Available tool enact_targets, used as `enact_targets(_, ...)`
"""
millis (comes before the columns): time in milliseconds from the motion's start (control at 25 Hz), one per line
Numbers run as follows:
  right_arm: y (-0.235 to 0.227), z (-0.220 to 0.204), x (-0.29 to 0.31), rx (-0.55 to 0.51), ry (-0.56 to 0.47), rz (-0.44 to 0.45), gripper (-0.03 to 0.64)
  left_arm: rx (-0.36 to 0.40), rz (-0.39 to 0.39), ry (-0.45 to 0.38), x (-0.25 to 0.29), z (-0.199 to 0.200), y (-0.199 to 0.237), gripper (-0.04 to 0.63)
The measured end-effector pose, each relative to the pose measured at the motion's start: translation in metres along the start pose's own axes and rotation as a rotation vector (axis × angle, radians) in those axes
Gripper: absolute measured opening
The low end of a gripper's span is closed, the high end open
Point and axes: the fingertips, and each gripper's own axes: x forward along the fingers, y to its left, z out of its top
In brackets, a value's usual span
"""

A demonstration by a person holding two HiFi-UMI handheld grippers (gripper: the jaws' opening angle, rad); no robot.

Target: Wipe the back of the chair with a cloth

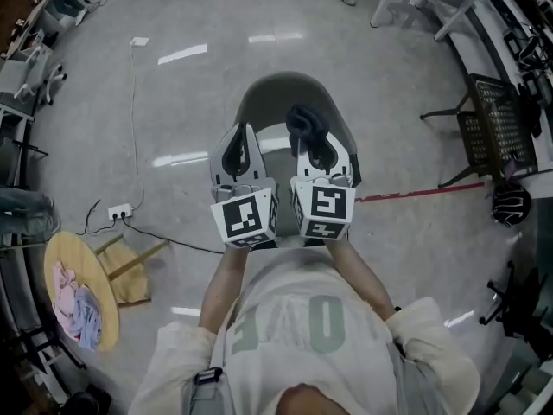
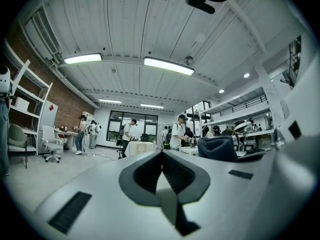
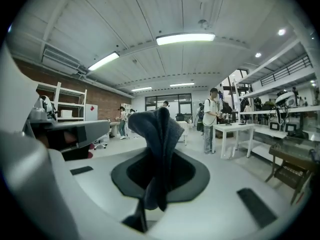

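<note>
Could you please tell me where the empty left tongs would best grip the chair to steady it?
Probably the chair by its curved upper rim, from above: it looks like a thin edge facing up, within reach of the left tongs, which are shut and must open first.

Open floor (image 1: 190,24) lies ahead of both claws. A chair (image 1: 281,86) sits directly under the left gripper (image 1: 236,145) and the right gripper (image 1: 313,145), whose jaws a cloth (image 1: 302,121) fills. Stool (image 1: 69,262) and floor cable (image 1: 134,111) well left; mesh chair (image 1: 488,115) well right.
</note>
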Motion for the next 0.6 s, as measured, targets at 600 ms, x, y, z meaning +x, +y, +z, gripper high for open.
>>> enact_targets(600, -0.035, 0.001, -0.014, 0.032, -0.010, 0.000, 0.058, 0.016, 0.010, 0.005, -0.003, 0.002, -0.035, 0.015)
